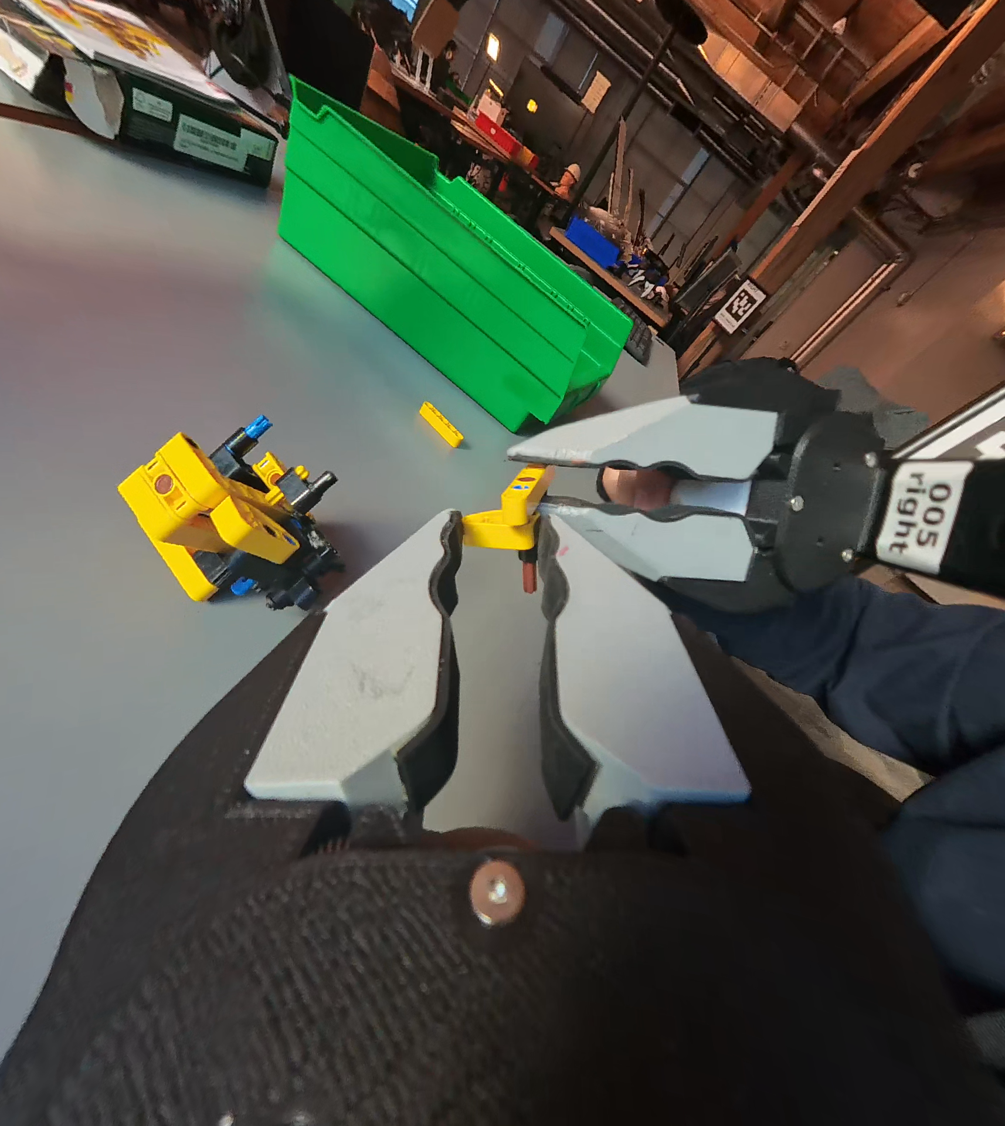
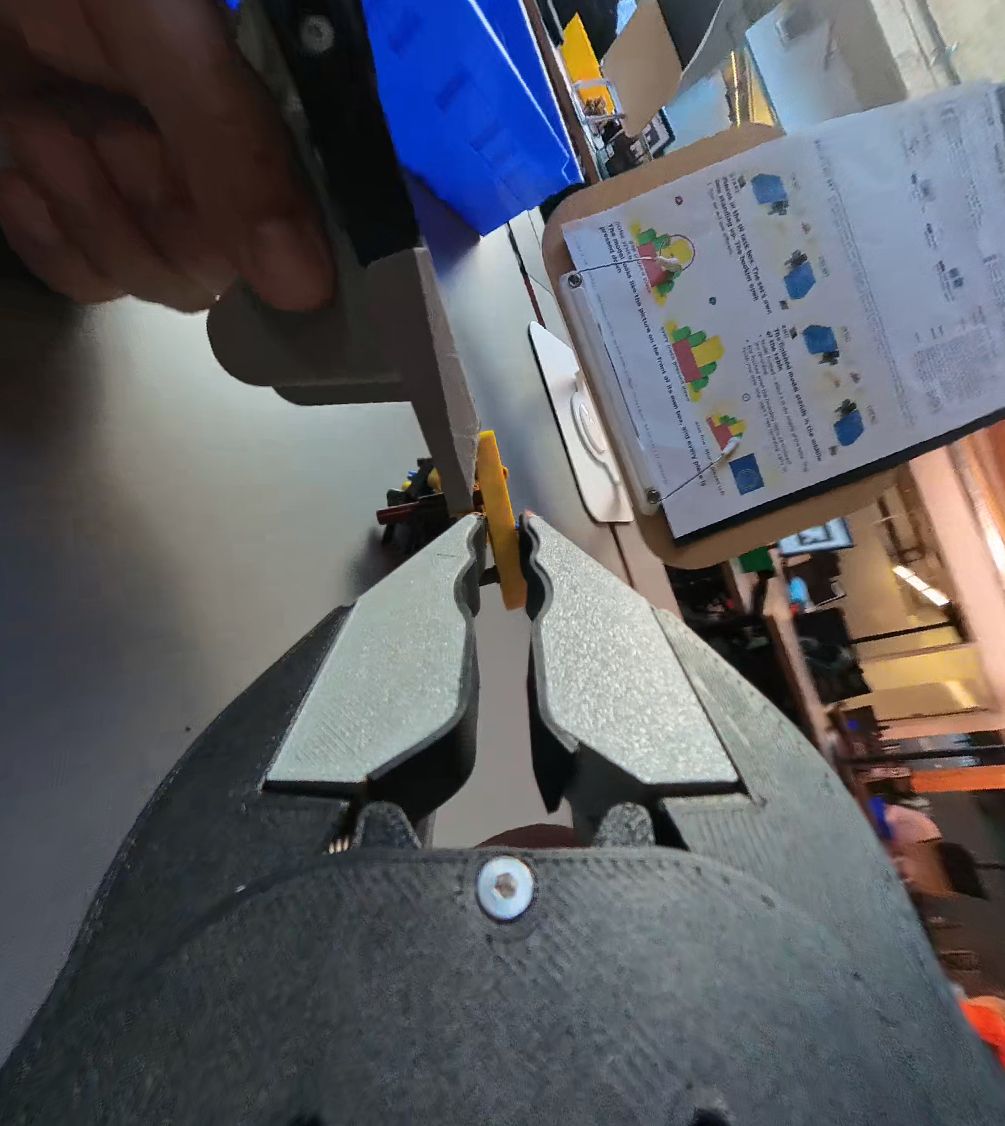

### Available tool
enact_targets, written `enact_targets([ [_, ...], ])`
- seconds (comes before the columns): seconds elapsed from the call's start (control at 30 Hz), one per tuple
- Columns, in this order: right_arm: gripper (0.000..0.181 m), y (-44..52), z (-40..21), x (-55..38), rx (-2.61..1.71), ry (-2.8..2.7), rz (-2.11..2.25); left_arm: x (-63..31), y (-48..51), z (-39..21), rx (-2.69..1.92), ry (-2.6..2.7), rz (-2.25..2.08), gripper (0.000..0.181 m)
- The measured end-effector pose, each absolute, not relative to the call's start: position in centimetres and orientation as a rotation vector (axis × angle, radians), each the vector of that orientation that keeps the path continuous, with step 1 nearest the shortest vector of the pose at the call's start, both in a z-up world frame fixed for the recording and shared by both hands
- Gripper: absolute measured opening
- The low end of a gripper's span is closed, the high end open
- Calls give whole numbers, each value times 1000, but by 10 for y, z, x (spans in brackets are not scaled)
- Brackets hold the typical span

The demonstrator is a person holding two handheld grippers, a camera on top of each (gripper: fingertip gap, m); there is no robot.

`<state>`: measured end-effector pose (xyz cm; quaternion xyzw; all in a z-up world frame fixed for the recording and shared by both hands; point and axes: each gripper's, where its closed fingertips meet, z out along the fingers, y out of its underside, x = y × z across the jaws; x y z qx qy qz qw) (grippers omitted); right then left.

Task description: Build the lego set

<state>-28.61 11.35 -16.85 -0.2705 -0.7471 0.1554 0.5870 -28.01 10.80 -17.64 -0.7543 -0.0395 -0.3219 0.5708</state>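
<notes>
Both tongs meet on one small yellow lego piece (image 1: 503, 518) held above the grey table (image 1: 92, 365). The left tongs (image 1: 497, 527) have their tips pinching the flat yellow part across its width, with a short dark red pin (image 1: 528, 576) hanging from it between the tips. The right tongs (image 1: 527, 481) come in from the right side and grip the upright yellow arm of the same piece (in the right wrist view that arm (image 2: 503, 536) sits edge-on, squeezed between the two grey tips (image 2: 503, 524)). The half-built yellow and black model (image 1: 226, 524) lies on its side on the table, well apart from the held piece towards the left. A single loose yellow beam (image 1: 441, 424) rests on the table just beside the near end of a green bin (image 1: 427, 268), which stands towards the far edge. A printed cardboard box (image 1: 153, 103) lies at the far left corner. In the right wrist view a clipboard with an instruction sheet (image 2: 792, 317) stands by the table edge.
</notes>
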Motion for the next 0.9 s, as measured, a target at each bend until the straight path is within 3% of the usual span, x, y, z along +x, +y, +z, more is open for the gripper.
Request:
enact_targets([
  [0.1,7,113,-167,-286,-497,-1732,270,-280,108,-177,-1775,-92,-763,22],
  [0.6,6,127,-131,-302,-968,-1532,860,-298,117,-135,-1550,-185,-768,22],
  [0.9,6,126,-134,-303,-856,-1574,755,-300,115,-136,-1559,-183,-793,22],
])
